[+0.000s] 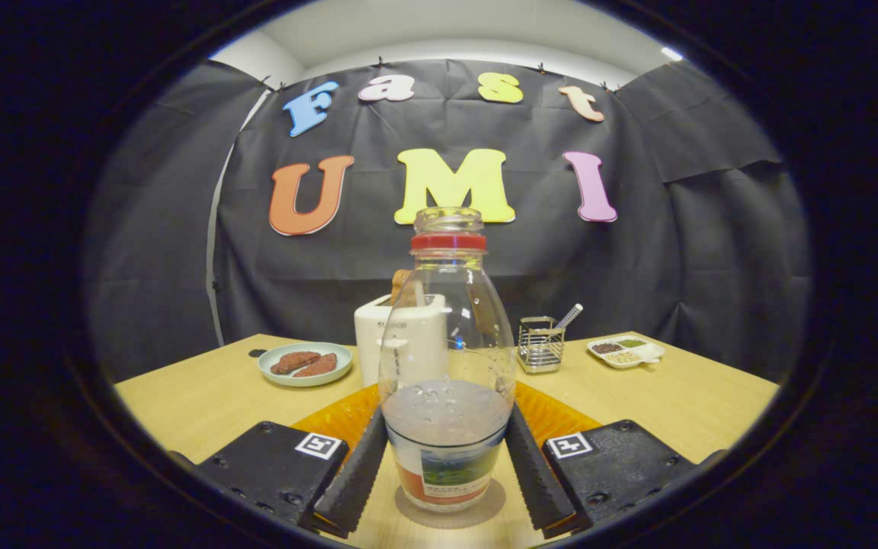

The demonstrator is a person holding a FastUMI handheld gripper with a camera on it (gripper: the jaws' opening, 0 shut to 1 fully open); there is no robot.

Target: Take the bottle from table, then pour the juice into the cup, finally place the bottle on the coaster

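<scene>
Bottle: the bottle (447,366) stands upright between the fingers, cap off, red ring at the neck, clear liquid filling only its lower part, with drops on the inside wall.
Under it: its base sits on a round grey coaster (450,509) on the worktop (195,396); whether it rests fully or hangs just above, I cannot tell.
Jaws: the gripper (447,465) has them narrowed onto the bottle's lower body, one pad against each side; it reads as a hold.
Behind: an orange tray (340,418) lies just beyond the fingers. Further back stand a white toaster (401,335), a plate (306,363) with two brown pieces, a wire holder (540,343) and a divided dish (626,351) of seeds.
Cup: no cup to place from here.
Stage: by the low level and the coaster beneath, this looks like the final set-down.
Risk, release: if the base is off-centre or not yet flat, opening could leave the bottle rocking.
Risk, snag: a pad dragging on the label while parting could tip the bottle; it is open, so the liquid would spill.
Risk, retreat: pulling back crooked could knock the body sideways.
</scene>
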